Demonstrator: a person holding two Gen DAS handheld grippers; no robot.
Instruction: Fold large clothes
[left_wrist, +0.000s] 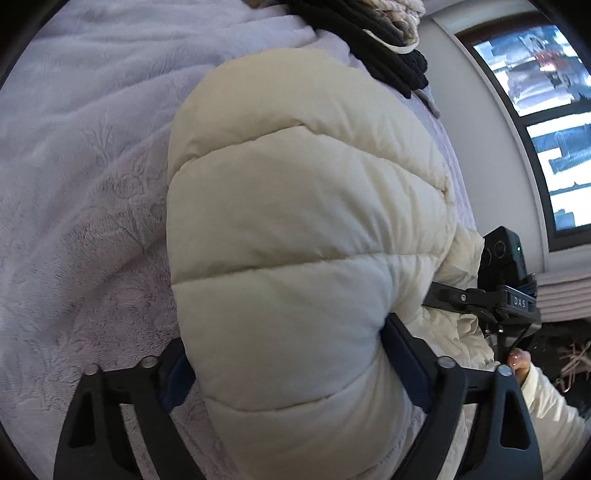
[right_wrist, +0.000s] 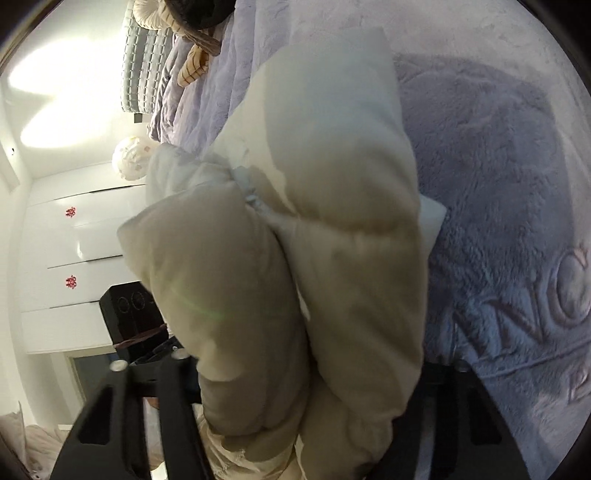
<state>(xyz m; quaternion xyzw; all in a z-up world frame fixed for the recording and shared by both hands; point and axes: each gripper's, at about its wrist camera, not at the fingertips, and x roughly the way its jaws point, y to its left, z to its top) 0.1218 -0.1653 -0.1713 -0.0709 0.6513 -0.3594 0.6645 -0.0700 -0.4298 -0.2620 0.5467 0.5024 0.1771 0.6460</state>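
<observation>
Between the left tool's (left_wrist: 288, 373) fingers, a cream puffer jacket (left_wrist: 295, 221) bulging, pads pressing its sides, right tool (right_wrist: 306, 369) clamped on its bunched folds, lilac plush bed cover (left_wrist: 81, 184) beneath

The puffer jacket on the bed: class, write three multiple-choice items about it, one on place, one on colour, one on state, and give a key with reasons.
1. What does the puffer jacket lie on?
A. a wooden floor
B. a lilac plush blanket
C. a glass desk

2. What colour is the jacket?
A. cream
B. red
C. navy

3. How does the left gripper stand to the jacket?
A. it hangs far above the jacket
B. its jaws sit either side of a padded fold
C. it lies out of the picture

Key: 1 B, the lilac plush blanket spreads under the jacket. 2 A, every quilted panel is cream. 3 B, a finger shows at each side of the fold.
</observation>
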